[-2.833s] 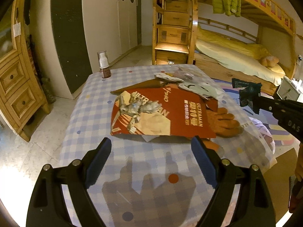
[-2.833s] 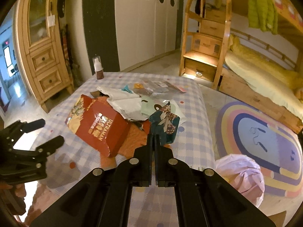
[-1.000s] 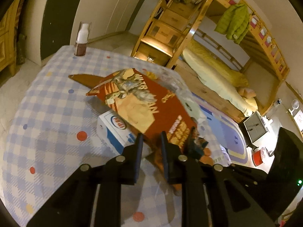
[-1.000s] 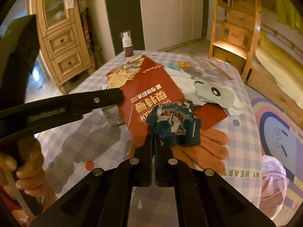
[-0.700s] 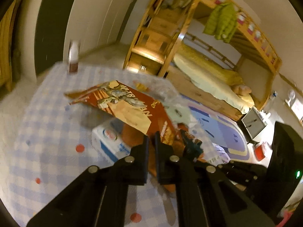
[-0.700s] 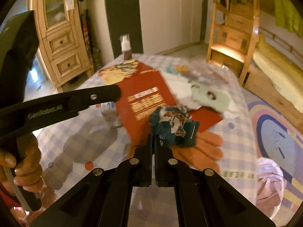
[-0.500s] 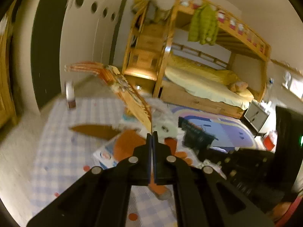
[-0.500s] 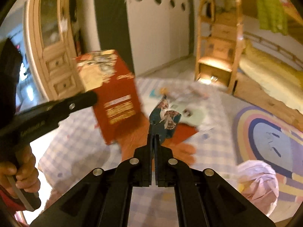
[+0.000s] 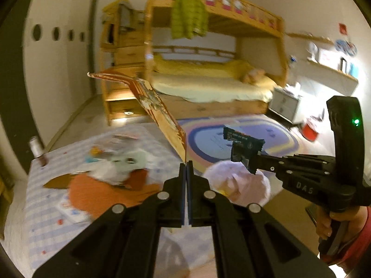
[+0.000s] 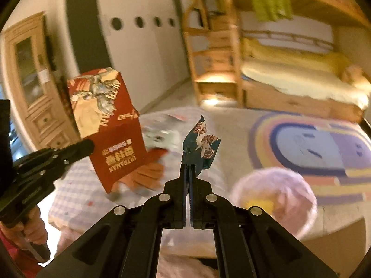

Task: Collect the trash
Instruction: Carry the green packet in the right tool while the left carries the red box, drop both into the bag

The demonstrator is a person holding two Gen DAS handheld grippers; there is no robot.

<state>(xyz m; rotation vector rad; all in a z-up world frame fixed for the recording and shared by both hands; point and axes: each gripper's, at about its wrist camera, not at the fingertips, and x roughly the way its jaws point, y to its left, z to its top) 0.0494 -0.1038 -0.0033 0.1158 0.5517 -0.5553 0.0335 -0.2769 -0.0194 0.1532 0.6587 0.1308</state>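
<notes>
The left gripper [image 9: 186,164] is clamped on the lower edge of a red Ultraman carton [image 9: 160,115], flattened and lifted clear of the table; in the left wrist view the carton rises edge-on from the closed jaws, tilting up and away to the left. In the right wrist view its printed red face [image 10: 111,129] hangs in the air at the left, above the near left part of the table.

The right gripper [image 10: 188,165] is pinched on a dark blue snack wrapper [image 10: 200,148], which stands up from the fingertips, also off the table. In the left wrist view the same wrapper [image 9: 243,148] sits just right of the carton, over a pale pink trash bag [image 9: 238,185] that lies on the floor beside the table's right edge.

On the checked tablecloth [image 9: 41,208] beyond the grippers lie orange gloves [image 10: 143,178], a white-and-green pouch [image 9: 123,164] and blurred scraps near the middle. A small bottle [image 9: 38,153] stands at the far left corner.

Farther off are a striped rug [image 10: 313,148] and a wooden bunk bed [image 9: 215,74].
</notes>
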